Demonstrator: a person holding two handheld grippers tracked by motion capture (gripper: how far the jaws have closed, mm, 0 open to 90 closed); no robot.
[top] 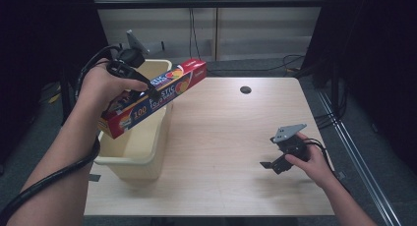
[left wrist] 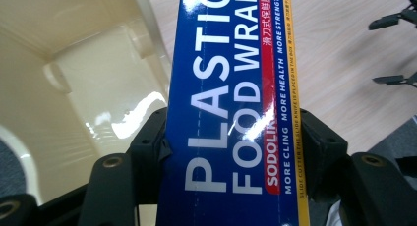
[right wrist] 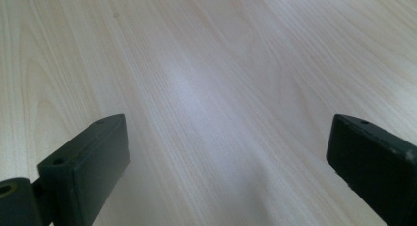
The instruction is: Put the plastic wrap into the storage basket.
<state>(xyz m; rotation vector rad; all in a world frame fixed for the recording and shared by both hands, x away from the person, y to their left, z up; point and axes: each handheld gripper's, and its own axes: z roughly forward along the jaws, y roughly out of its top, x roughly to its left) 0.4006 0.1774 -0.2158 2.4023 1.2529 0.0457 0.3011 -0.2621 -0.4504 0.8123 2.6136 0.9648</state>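
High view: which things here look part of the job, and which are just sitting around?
In play, judging by the grip and position:
- left gripper, shut on the food wrap box
- food wrap box, held tilted over the bin
- cream plastic bin at the table's left edge

Idle:
- right gripper, open, low over bare wood
- table
- dark round hole in the tabletop

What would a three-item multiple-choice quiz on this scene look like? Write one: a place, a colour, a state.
1. Where is the box?
A. flat on the table
B. held over the bin
C. on the floor

2. What colour is the bin?
A. pale yellow
B. green
C. black

3. How is the right gripper?
A. shut on the box
B. shut on a cup
C. open, holding nothing

Answers: 1 B, the left gripper grips it above the bin's rim. 2 A, its walls show cream-yellow. 3 C, its jaws stand apart over bare table.
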